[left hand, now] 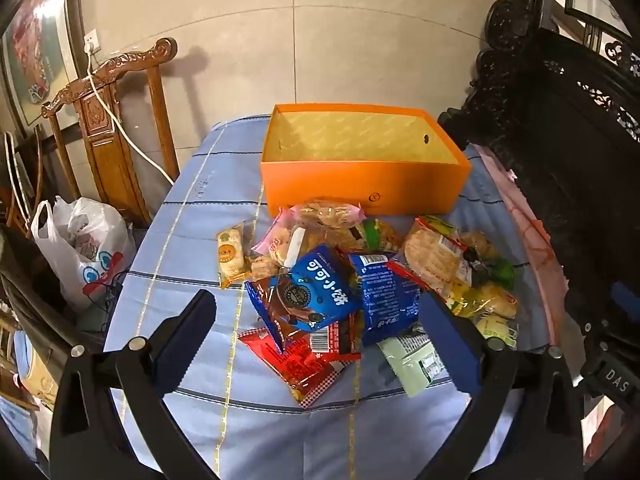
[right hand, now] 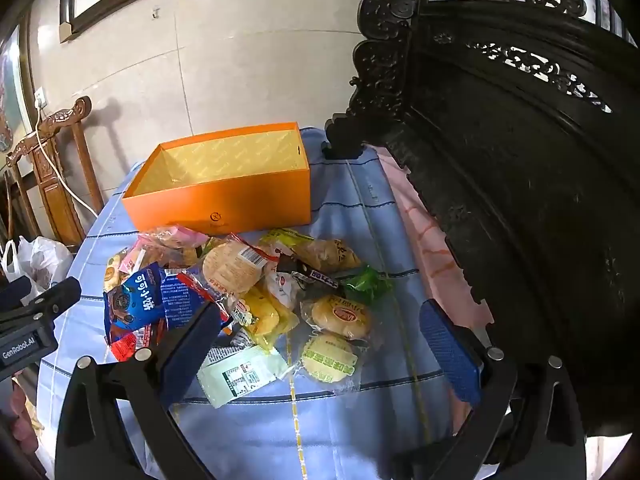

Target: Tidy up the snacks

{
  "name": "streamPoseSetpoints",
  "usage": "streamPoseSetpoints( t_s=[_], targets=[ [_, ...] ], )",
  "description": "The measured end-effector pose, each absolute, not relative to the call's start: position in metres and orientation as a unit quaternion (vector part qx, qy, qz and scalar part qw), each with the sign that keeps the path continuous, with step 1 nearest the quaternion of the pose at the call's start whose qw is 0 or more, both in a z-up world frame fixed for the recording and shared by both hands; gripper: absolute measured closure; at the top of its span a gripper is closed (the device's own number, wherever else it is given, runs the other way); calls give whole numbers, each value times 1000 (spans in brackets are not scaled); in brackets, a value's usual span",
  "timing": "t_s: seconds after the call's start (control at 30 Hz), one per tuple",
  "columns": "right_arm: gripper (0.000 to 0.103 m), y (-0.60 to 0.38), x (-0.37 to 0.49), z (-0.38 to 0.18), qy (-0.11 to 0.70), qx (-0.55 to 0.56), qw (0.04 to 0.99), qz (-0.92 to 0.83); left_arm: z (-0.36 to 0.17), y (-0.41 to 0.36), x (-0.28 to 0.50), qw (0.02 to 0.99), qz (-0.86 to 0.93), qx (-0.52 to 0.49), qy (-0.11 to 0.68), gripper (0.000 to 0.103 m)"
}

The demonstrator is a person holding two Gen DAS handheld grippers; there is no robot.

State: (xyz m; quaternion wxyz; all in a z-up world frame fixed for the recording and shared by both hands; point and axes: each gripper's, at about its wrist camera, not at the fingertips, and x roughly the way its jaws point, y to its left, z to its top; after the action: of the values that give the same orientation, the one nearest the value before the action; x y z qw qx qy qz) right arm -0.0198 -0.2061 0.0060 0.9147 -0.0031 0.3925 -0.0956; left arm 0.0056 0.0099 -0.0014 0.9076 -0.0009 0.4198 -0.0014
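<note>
A: Two views, left wrist first. The left gripper [left hand: 316, 316] has its fingers [left hand: 188, 332] wide apart, nothing between them, hovering over the near side of the snack pile [left hand: 360, 280]. The pile lies mid-counter on the blue-striped cloth [left hand: 192, 240]; the orange box [left hand: 360, 188] stands just behind it toward the far edge, open and empty.

B: Legible print?

A: The blue cookie packet [left hand: 320, 292] on top carries large white characters, seen upside down; I won't transcribe them. A red packet [left hand: 296, 364] lies beneath it, barcode showing. The box front has a small round logo, too small to read. "DAS" shows on a dark object at the right edge.

B: Risk from here?

A: Judgement only: packets overlap, so closing on the blue one could pinch its neighbour or drag the red one along. Slippery film may also slide out of the fingers.

B: Right wrist?

A: The right gripper [right hand: 320, 336] is likewise spread, holding nothing, over the right part of the pile: a round bun in clear wrap [right hand: 340, 316], a round yellow-green labelled cake [right hand: 328, 356] and a pale green packet [right hand: 240, 376]. The left gripper's body at the left edge reads "GenRobot.AI".

B: Hazard?

A: Likely a squashed bun if gripped hard. The carved dark furniture [right hand: 520, 160] crowds the counter's right edge, and both grippers working one pile could collide.
</note>
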Motion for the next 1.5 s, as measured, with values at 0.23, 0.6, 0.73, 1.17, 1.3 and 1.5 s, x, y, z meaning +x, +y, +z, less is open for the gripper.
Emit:
streamPoseSetpoints(
  t_s=[0.23,0.6,0.73,1.17,1.3,1.5],
  targets=[
    [3,-209,-21,7,396,-9,912,-107,-1,11,5,906,-6,-6,423,4],
    [3,-207,-27,9,392,6,914,-103,4,9,-2,910,-1,9,414,4],
    [3,-206,-29,9,386,-3,916,-110,6,7,-4,911,0,15,412,4],
    [3,-204,-30,9,399,6,911,-108,14,6,-8,918,1,17,397,4],
    [3,-201,-30,9,386,1,916,-108,13,6,-8,917,-4,12,399,4],
    [3,-202,-28,7,387,-15,913,-127,12,4,-7,916,-7,13,400,4]
  ],
)
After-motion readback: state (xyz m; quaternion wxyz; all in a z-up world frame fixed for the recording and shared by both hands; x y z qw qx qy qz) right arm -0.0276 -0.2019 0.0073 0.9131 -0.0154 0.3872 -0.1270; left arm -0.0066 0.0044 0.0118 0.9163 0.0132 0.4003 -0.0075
